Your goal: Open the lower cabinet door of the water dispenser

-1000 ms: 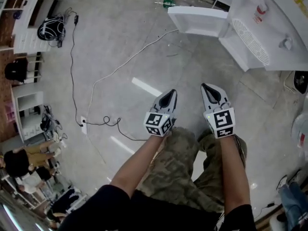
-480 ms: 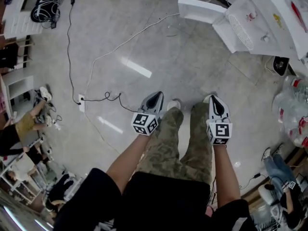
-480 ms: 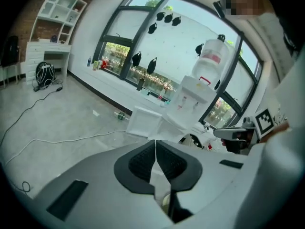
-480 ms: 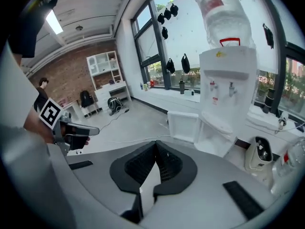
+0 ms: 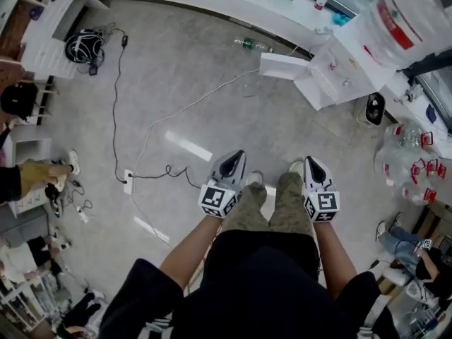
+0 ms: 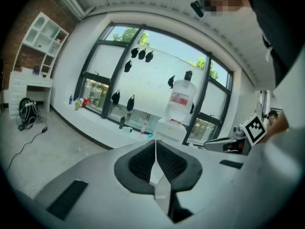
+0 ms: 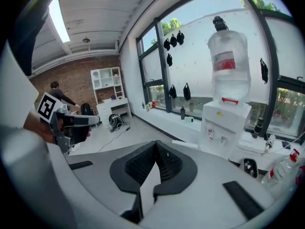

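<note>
White water dispenser (image 5: 332,73) stands well ahead of us by the window, its lower cabinet door (image 5: 282,66) swung open. We hold the left gripper (image 5: 236,157) and the right gripper (image 5: 309,164) both closed tight, with nothing between the jaws.

The bottle (image 5: 406,13) on the dispenser (image 5: 328,76) gets chopped off by the head view's top edge. In the gripper views the dispenser's lower half sits behind the left gripper (image 6: 155,144) and right gripper (image 7: 155,147). The bottle's label is too small to read.
</note>
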The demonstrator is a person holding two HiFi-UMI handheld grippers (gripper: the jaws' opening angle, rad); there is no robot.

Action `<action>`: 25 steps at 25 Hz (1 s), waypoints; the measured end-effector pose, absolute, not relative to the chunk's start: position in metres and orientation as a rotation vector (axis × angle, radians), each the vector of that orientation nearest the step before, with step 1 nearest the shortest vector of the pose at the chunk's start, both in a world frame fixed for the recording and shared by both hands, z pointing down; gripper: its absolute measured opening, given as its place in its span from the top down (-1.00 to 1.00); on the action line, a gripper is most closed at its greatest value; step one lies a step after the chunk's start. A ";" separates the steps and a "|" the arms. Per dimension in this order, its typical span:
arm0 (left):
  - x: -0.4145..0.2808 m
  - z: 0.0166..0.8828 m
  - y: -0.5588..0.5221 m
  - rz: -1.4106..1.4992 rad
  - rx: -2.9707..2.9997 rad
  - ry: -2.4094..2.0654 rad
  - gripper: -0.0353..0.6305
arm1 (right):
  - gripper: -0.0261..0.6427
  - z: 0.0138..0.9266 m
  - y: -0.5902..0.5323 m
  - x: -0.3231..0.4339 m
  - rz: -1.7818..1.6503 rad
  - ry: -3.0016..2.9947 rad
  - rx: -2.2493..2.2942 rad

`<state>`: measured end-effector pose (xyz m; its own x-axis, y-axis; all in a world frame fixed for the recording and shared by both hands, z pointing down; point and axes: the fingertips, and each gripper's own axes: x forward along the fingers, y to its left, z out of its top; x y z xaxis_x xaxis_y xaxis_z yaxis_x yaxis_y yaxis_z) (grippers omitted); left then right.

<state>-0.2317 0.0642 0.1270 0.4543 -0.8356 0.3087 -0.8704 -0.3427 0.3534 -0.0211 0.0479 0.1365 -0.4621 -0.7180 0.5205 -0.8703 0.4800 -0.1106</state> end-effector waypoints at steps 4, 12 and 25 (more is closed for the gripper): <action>-0.233 0.062 0.068 0.039 2.335 -1.384 0.87 | 0.93 0.053 0.056 -0.028 0.350 -2.390 1.391; -0.241 -0.022 0.073 0.009 2.418 -1.482 0.87 | 0.93 -0.045 0.082 0.018 0.285 -2.359 1.652; -0.165 -0.069 0.055 -0.053 2.533 -1.425 0.87 | 0.93 -0.102 0.091 0.098 0.146 -2.280 1.907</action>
